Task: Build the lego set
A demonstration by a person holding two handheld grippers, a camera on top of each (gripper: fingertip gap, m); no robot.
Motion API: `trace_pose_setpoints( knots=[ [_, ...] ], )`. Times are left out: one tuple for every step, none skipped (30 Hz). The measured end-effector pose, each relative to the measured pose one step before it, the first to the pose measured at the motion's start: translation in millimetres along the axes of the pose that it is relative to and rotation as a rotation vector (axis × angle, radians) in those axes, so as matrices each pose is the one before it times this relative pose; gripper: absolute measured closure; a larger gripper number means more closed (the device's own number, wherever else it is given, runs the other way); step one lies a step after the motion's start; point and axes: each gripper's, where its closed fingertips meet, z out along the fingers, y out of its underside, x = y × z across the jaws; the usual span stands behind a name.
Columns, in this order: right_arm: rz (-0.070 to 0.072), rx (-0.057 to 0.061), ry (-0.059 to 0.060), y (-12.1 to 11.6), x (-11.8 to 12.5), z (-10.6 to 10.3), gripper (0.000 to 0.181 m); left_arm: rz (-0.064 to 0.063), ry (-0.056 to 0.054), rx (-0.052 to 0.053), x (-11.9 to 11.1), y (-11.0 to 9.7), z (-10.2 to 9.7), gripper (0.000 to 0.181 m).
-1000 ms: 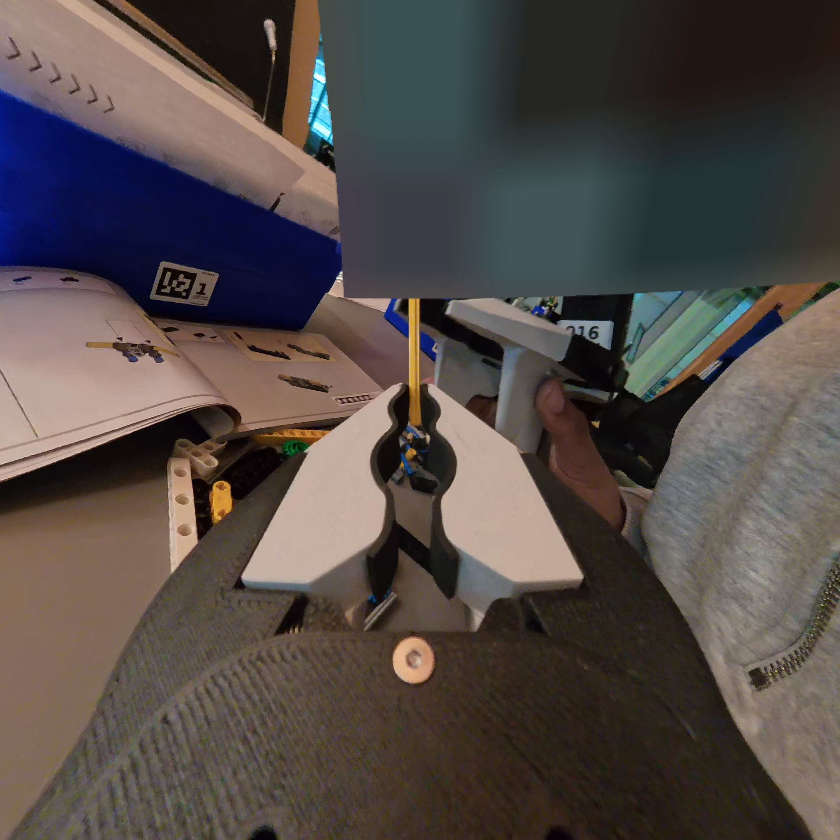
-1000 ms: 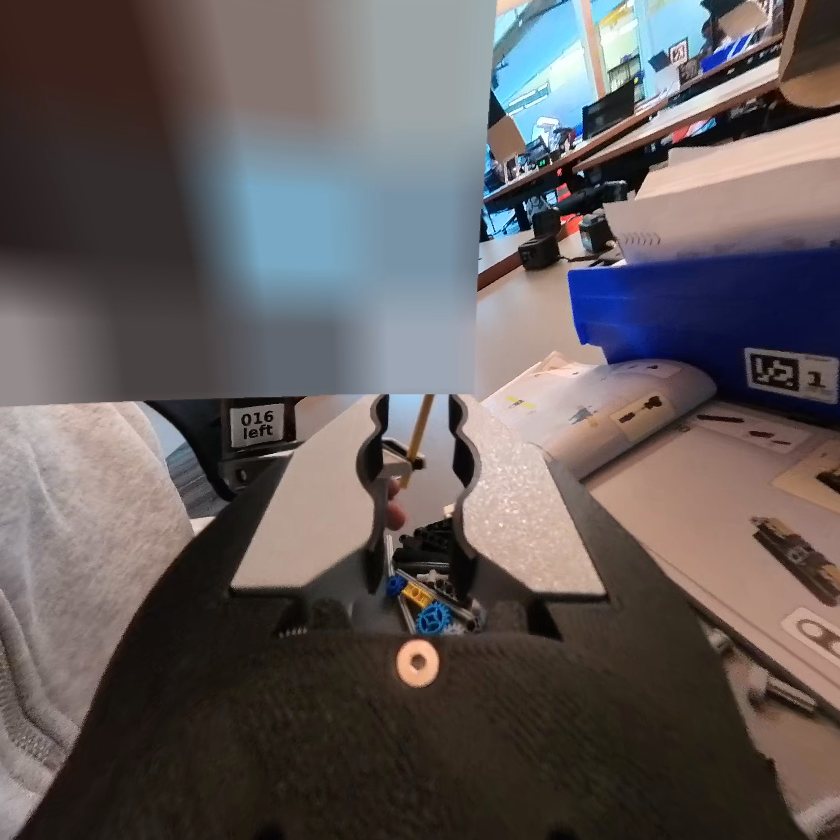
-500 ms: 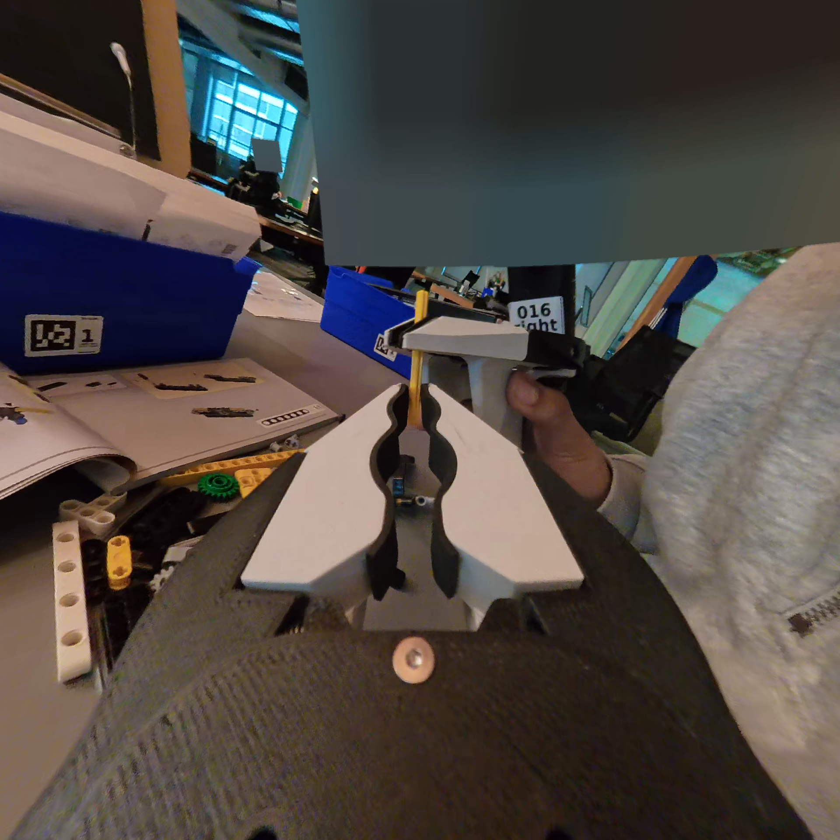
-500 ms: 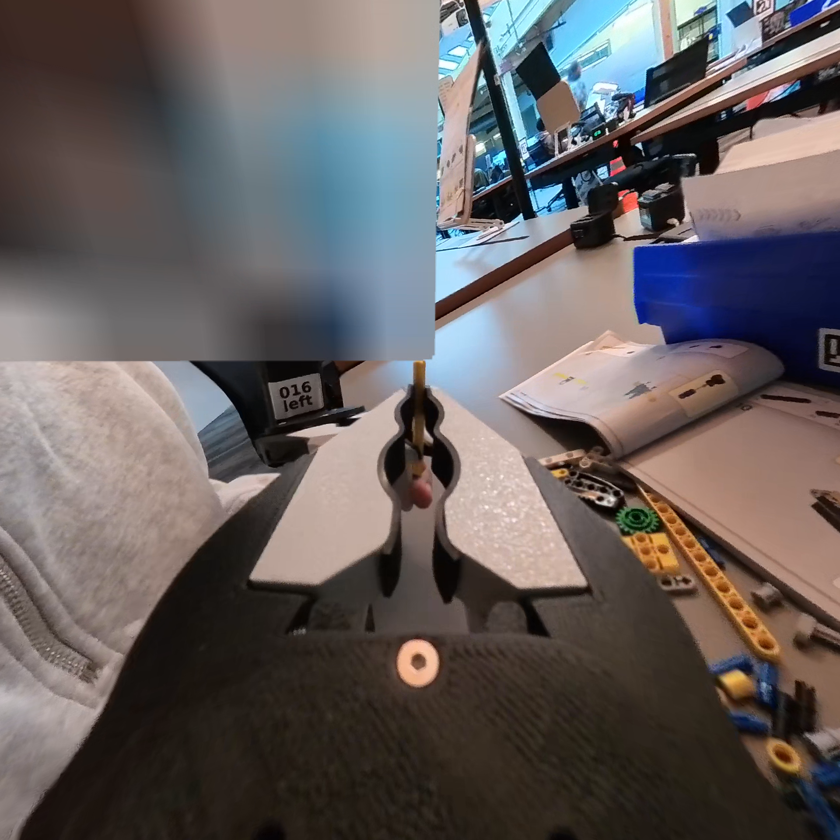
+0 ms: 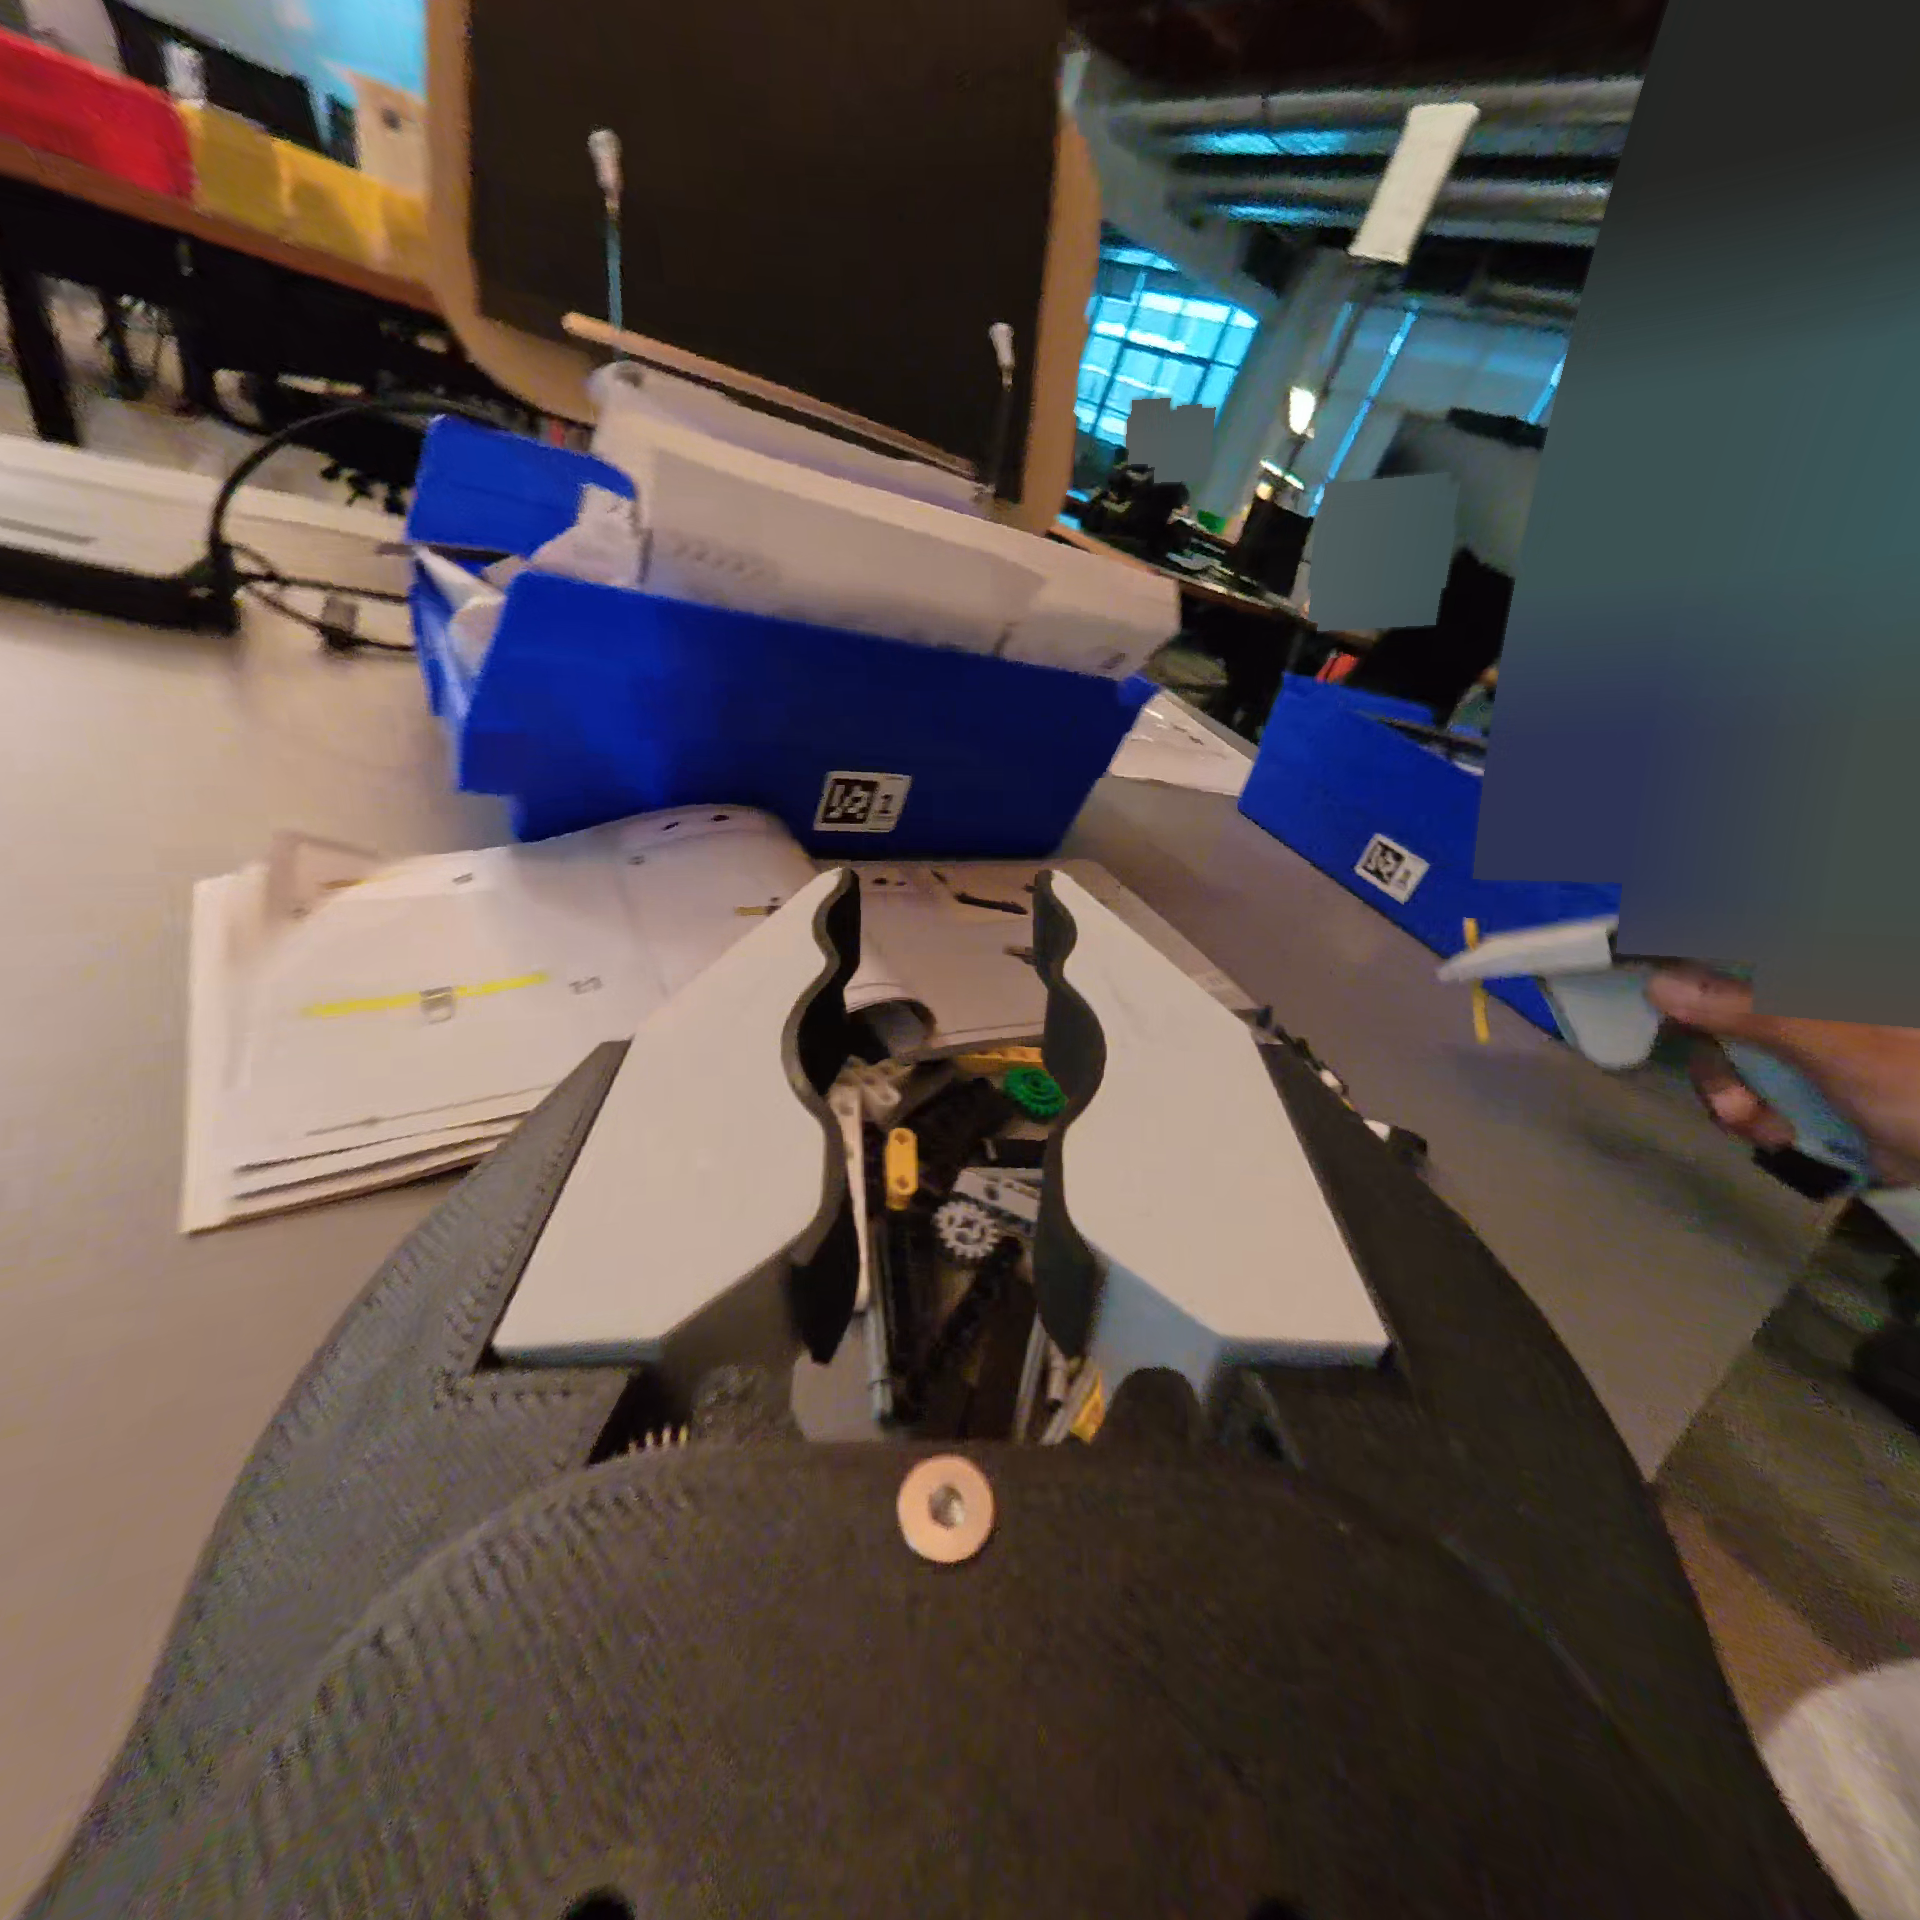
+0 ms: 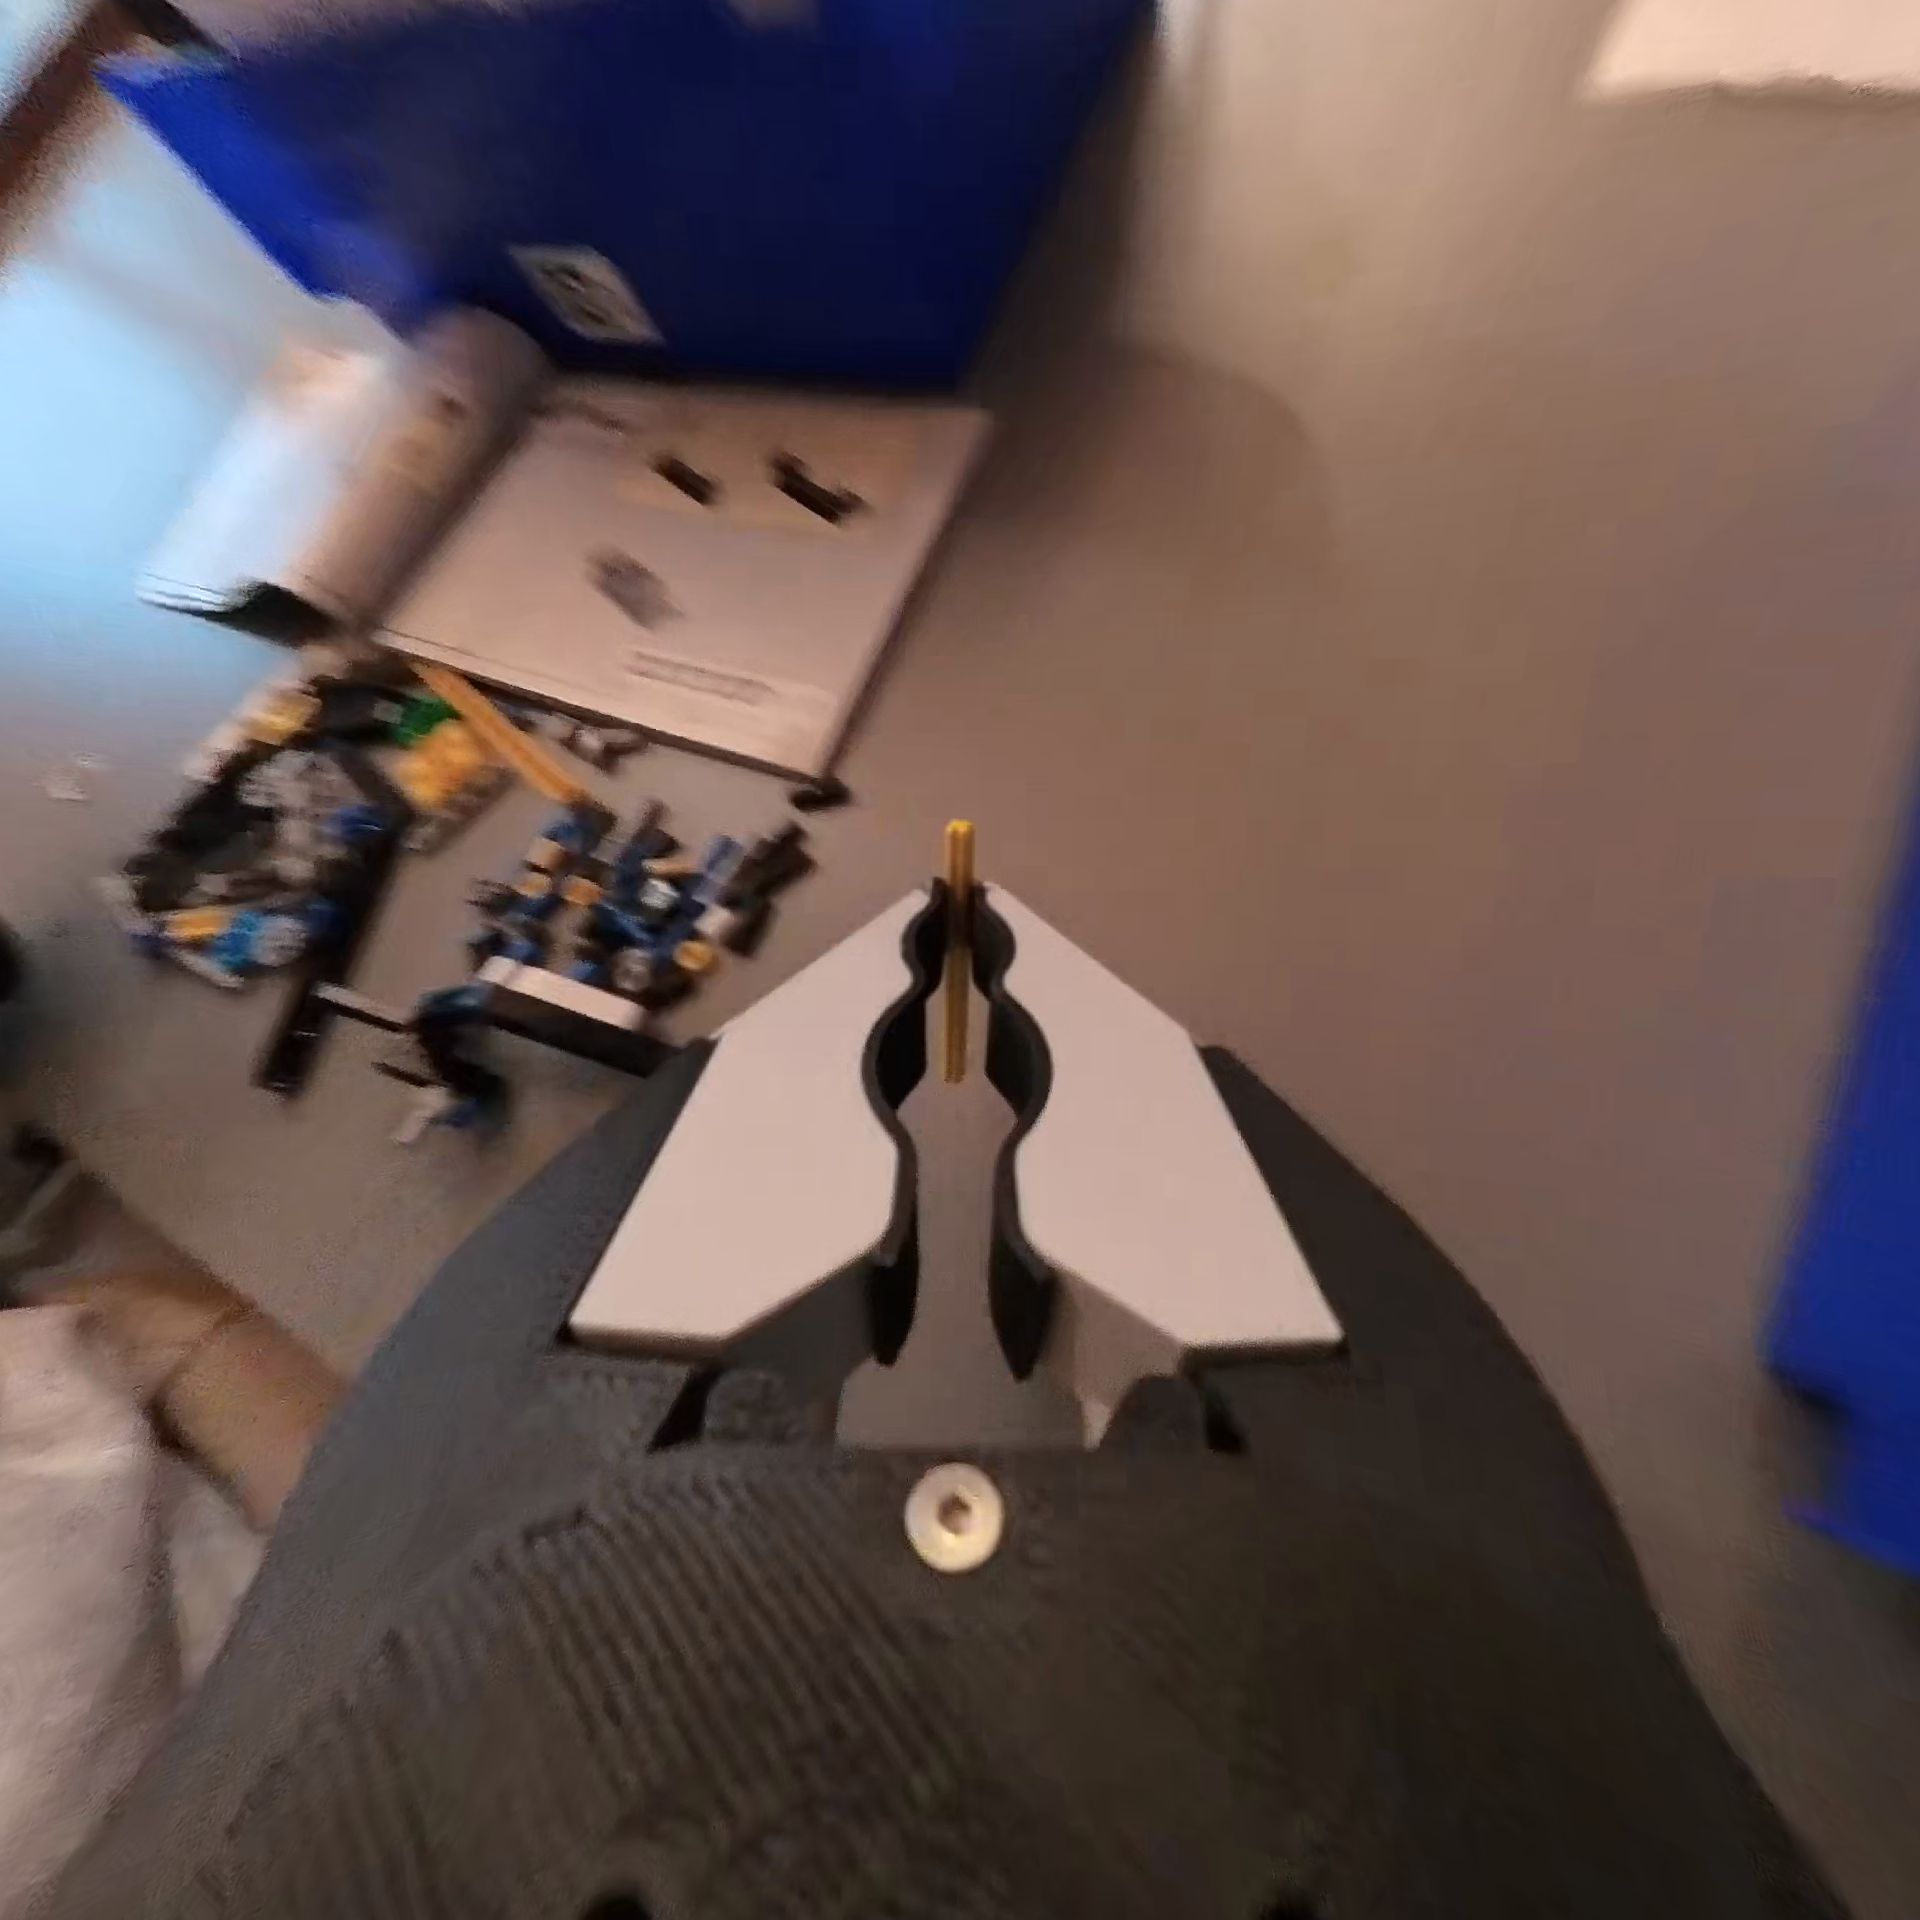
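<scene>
My right gripper [image 6: 957,896] is shut on a thin yellow axle [image 6: 956,966] that stands up between its tips, held above the grey table. It also shows far right in the left wrist view [image 5: 1475,961], axle [image 5: 1480,1013] in its tips. My left gripper [image 5: 945,894] is open and empty, hovering over a pile of loose lego parts [image 5: 956,1174]: black beams, a green gear, a grey gear, a yellow connector. The pile [image 6: 447,883] lies blurred at the left of the right wrist view.
An open instruction booklet [image 5: 436,1018] lies behind the pile, also in the right wrist view [image 6: 707,582]. A blue bin [image 5: 790,717] with papers stands behind it. A second blue bin [image 5: 1361,821] is at the right. Cables lie at the far left. My hands' fingertips stand some 30 cm from each other.
The axle went from my left gripper to my right gripper. My left gripper opened and swung left over the parts pile. My right gripper moved away to the right with the axle.
</scene>
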Motion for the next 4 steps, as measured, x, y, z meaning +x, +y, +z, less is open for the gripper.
trace_pose_setpoints(
  knots=[
    [-0.0068,-0.0205,0.0556,5.48,10.84,-0.71,0.18,-0.0205,-0.0131,-0.0045,-6.14,0.69,0.31,0.149],
    [-0.0009,-0.0184,0.061,4.84,10.8,0.61,0.18,-0.0089,-0.0131,-0.0094,-4.11,1.83,0.92,0.149],
    [0.0065,-0.0144,0.0556,3.77,9.45,1.79,0.18,0.0014,-0.0129,-0.0095,-2.37,2.26,1.05,0.149],
    [0.0118,-0.0146,0.0387,3.57,7.16,1.92,0.18,0.0087,-0.004,-0.0094,-0.05,2.47,1.21,0.149]
  ],
)
